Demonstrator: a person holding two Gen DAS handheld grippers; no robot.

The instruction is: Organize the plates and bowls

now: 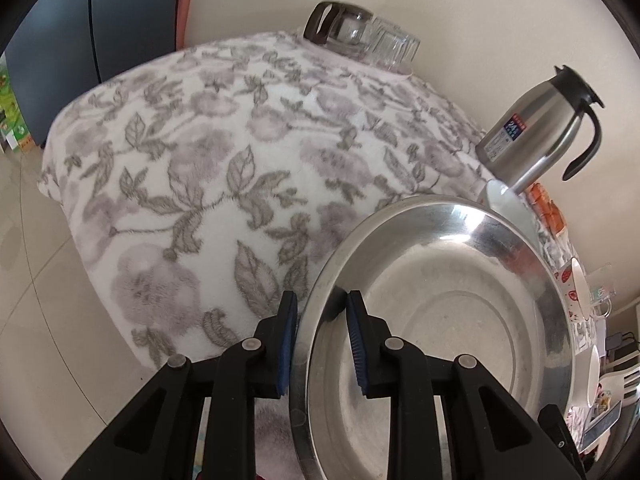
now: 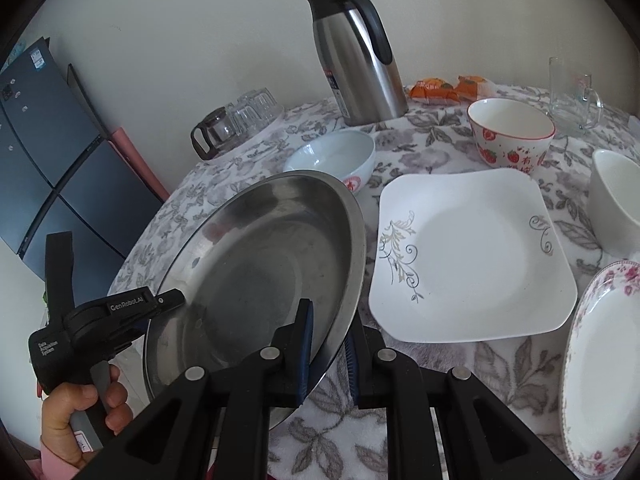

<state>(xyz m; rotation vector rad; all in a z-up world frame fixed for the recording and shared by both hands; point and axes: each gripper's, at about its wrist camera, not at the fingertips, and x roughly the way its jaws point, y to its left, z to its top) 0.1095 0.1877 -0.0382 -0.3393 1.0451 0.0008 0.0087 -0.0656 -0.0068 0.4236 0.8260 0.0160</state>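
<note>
Both grippers pinch one steel plate [image 2: 256,276] by opposite rim edges: right gripper [image 2: 326,350] at the plate's 5 o'clock, left gripper [image 1: 322,344] w/ its pads across the rim at abt 8 o'clock in its own view, jaws nearly together. Plate looks tilted, held over the bench [image 1: 192,168] edge. Risk: smooth polished rim is thin and slick, so it could slide out of the ribbed blue pads if the two hands pull apart or twist unevenly; its far edge sits close to the small white bowl [image 2: 332,152] at 12 o'clock and could clip it. Square white plate [image 2: 472,256], glossy w/ grey scrollwork, lies at 3 o'clock; strawberry bowl [image 2: 510,134] beyond. Bench cloth is fuzzy, floral, soft.
</note>
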